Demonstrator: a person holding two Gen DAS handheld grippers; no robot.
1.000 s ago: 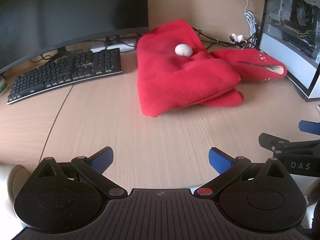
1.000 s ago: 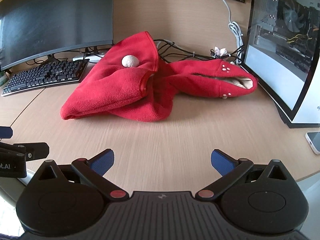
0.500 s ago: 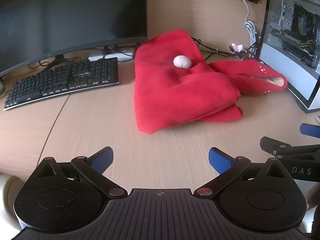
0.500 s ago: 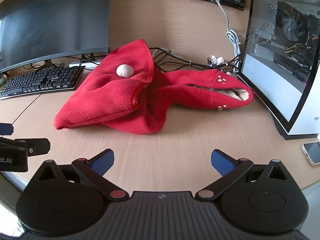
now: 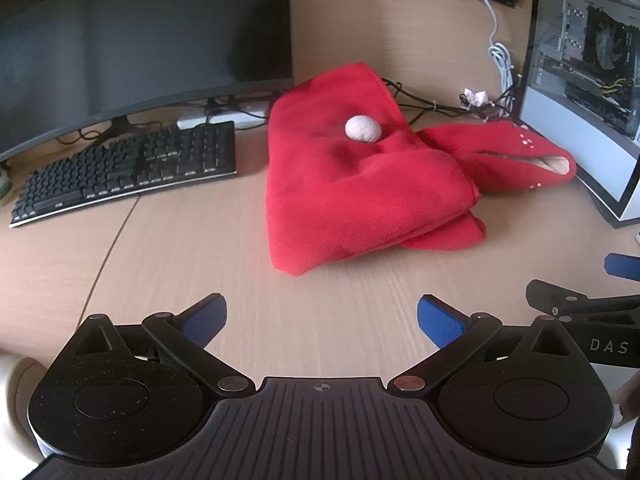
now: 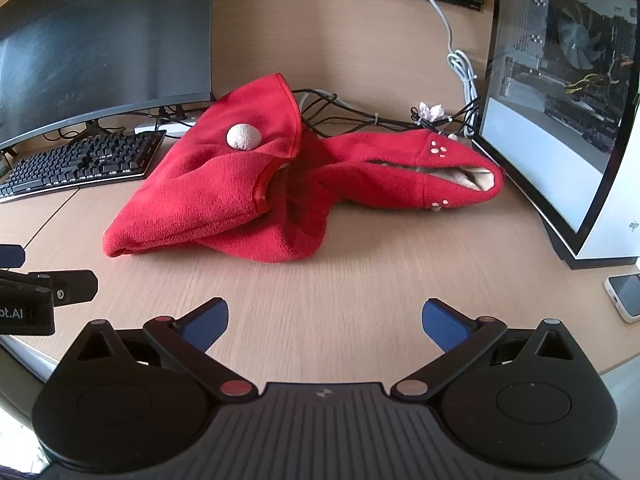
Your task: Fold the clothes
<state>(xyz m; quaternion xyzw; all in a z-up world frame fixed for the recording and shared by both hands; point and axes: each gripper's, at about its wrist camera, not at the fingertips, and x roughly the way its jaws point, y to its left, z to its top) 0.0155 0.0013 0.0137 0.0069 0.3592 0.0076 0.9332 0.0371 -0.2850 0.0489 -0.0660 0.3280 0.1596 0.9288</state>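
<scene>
A red fleece garment [image 5: 360, 188] [image 6: 224, 200] lies folded over on the wooden desk, with a white pompom [image 5: 363, 129] [image 6: 243, 136] on top. Its hood [image 6: 432, 178] [image 5: 516, 160] stretches to the right, showing a beige lining. My left gripper [image 5: 322, 318] hovers open over bare desk in front of the garment, holding nothing. My right gripper [image 6: 325, 320] is open too, empty, in front of the garment's near edge. Each gripper shows at the edge of the other's view.
A black keyboard [image 5: 124, 172] and a curved monitor [image 5: 140, 40] stand at the left. A glass-sided computer case [image 6: 560, 92] stands at the right, with cables [image 6: 360, 116] behind the garment. A phone [image 6: 626, 296] lies at the desk's right edge.
Both grippers have risen and pulled back a little from the garment, so it sits lower in both views. The garment has not moved.
</scene>
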